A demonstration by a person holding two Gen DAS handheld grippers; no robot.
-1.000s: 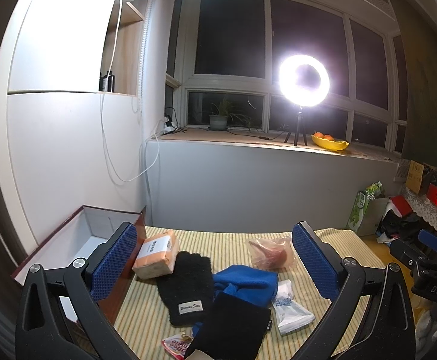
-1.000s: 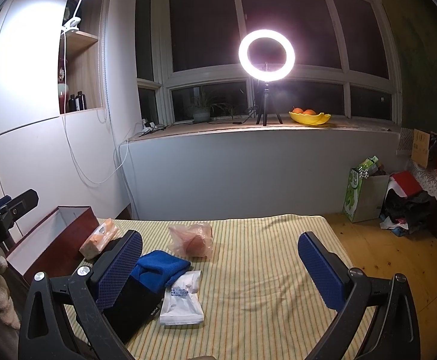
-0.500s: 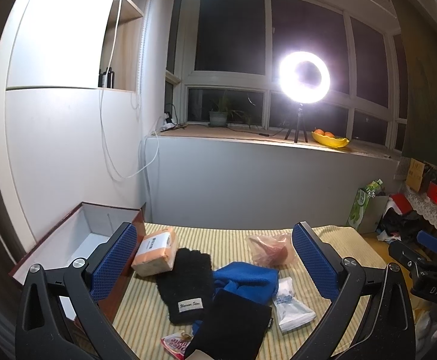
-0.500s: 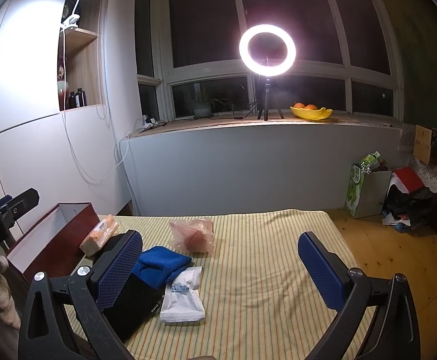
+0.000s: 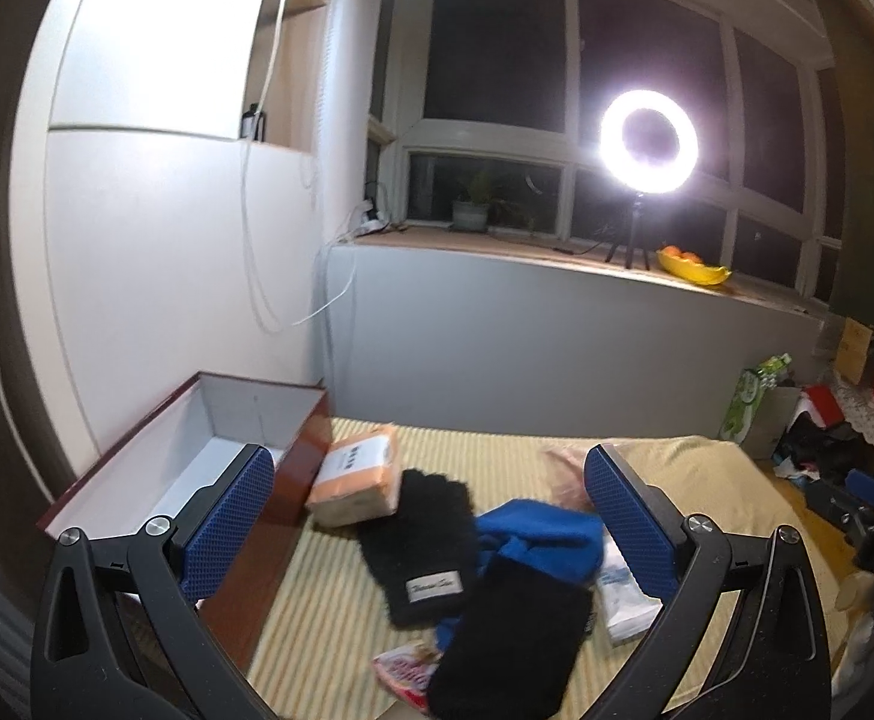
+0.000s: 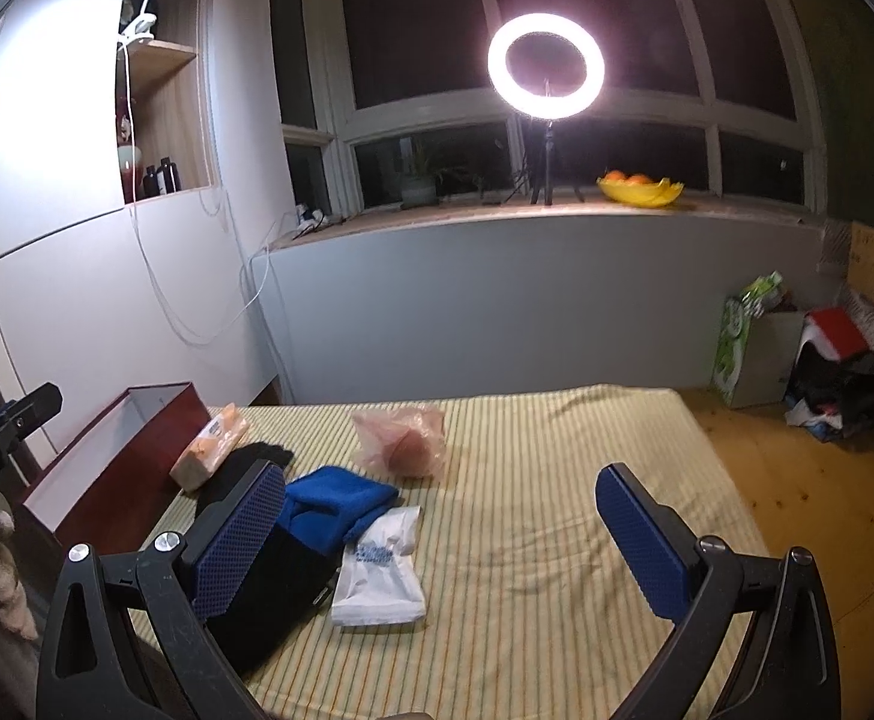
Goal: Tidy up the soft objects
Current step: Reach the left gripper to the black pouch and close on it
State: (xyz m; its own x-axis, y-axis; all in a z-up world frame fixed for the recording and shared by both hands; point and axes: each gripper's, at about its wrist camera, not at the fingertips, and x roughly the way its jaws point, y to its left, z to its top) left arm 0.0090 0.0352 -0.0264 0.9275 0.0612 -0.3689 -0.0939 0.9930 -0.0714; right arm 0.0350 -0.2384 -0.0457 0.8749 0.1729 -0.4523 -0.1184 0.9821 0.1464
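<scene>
Soft items lie on the striped bedspread (image 6: 557, 480). An orange tissue pack (image 5: 356, 477) leans by the open red box (image 5: 239, 420). Beside it lie a black glove (image 5: 422, 540), a blue cloth (image 5: 536, 534), a second black glove (image 5: 515, 636), a white tissue packet (image 6: 380, 570) and a pink plastic bag (image 6: 404, 441). My left gripper (image 5: 428, 516) is open and empty above the gloves. My right gripper (image 6: 440, 531) is open and empty above the bed, right of the pile.
A small red snack packet (image 5: 404, 669) lies at the bed's near edge. A ring light (image 6: 545, 75) and a yellow fruit bowl (image 6: 638, 189) stand on the windowsill. Bags and clutter (image 6: 809, 354) sit on the wooden floor at right.
Both grippers have tilted downward and moved a little closer to the bed. The left view has swung slightly left toward the box. Nothing was picked up.
</scene>
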